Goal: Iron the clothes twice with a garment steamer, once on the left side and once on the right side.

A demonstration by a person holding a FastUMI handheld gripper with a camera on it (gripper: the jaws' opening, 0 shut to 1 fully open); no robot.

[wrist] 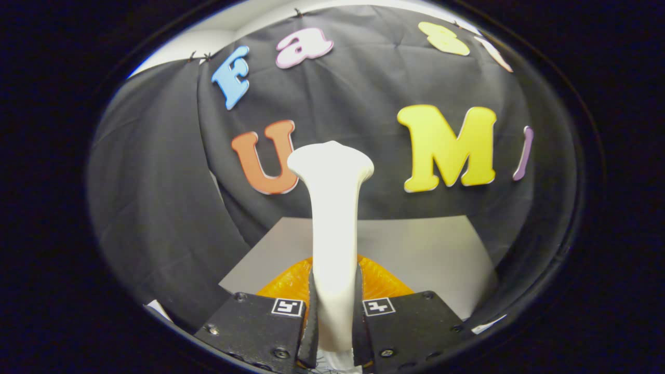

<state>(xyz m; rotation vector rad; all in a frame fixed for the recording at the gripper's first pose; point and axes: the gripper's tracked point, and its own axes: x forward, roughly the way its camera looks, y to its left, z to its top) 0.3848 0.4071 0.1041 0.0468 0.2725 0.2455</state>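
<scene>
My gripper point(333, 304) is shut on a white garment steamer point(332, 218), both black fingers pressing on its handle. The steamer stands upright between the fingers and widens into a flat head at the top, in front of the black cloth wall. An orange garment point(382, 280) lies just beyond the fingers, under and behind the steamer's handle, partly hidden by the fingers and the handle.
A grey tabletop point(431, 249) stretches beyond the orange garment up to the black cloth wall point(156, 197). The cloth hangs behind the table and along its left side.
</scene>
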